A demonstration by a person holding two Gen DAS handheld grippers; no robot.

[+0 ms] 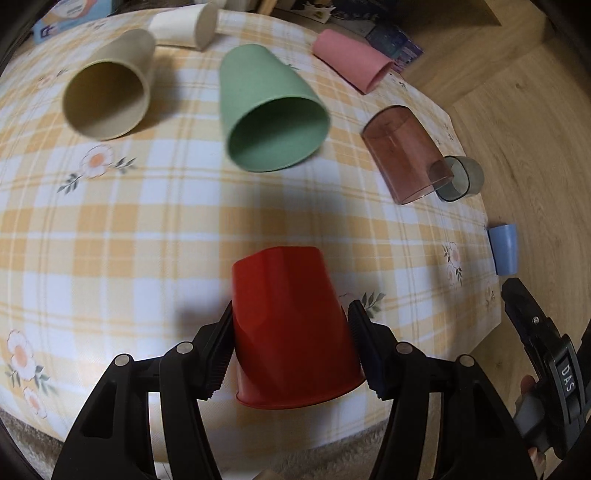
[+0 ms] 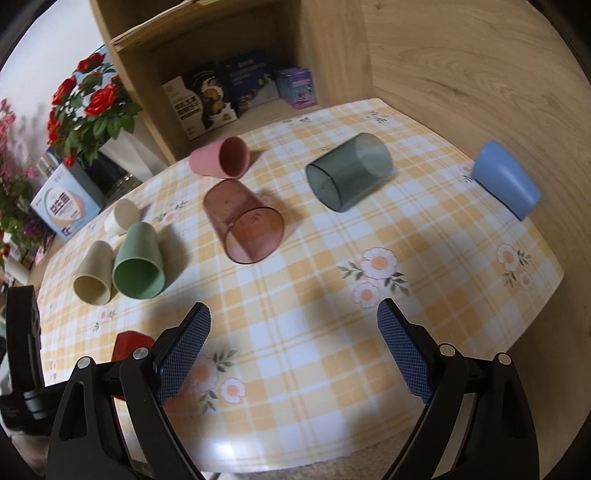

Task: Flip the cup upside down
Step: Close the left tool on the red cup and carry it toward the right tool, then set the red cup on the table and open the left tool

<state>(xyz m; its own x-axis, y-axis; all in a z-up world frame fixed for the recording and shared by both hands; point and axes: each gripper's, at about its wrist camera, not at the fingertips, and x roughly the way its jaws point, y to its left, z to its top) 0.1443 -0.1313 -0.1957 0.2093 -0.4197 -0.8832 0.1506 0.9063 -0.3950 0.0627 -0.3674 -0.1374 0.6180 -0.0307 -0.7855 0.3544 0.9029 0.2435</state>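
Left hand-held gripper (image 1: 291, 341) is clamped on the red cup (image 1: 291, 325), one pad on each side of the wall. Cup is base-away, rim toward the camera and tilted (rim edge shows at the bottom, slightly blurred); whether it touches the desk (image 1: 147, 229) I cannot tell. In the right wrist view only a red corner of it (image 2: 127, 345) shows, left of that gripper's left finger.

Right hand-held gripper (image 2: 293, 350) has its fingers spread wide and holds nothing; only checked cloth shows between the blue pads. It also shows at the right edge of the left wrist view (image 1: 517, 295).

Other cups on the desk, ahead of the left hand-held gripper:
- green cup (image 1: 266, 110), straight ahead, on its side, mouth toward the camera
- beige cup (image 1: 110, 85), ahead-left, on its side, mouth toward the camera
- white cup (image 1: 184, 26), far ahead-left, on its side
- pink cup (image 1: 351, 59), far ahead-right, on its side
- clear brown cup (image 1: 406, 155), ahead-right
- clear grey cup (image 1: 461, 179), touching or just behind the brown one in this view; well apart in the right wrist view
- blue cup (image 1: 504, 249), right, at the desk edge

Beyond the desk: shelf with boxes (image 2: 236, 92), red roses (image 2: 92, 99).
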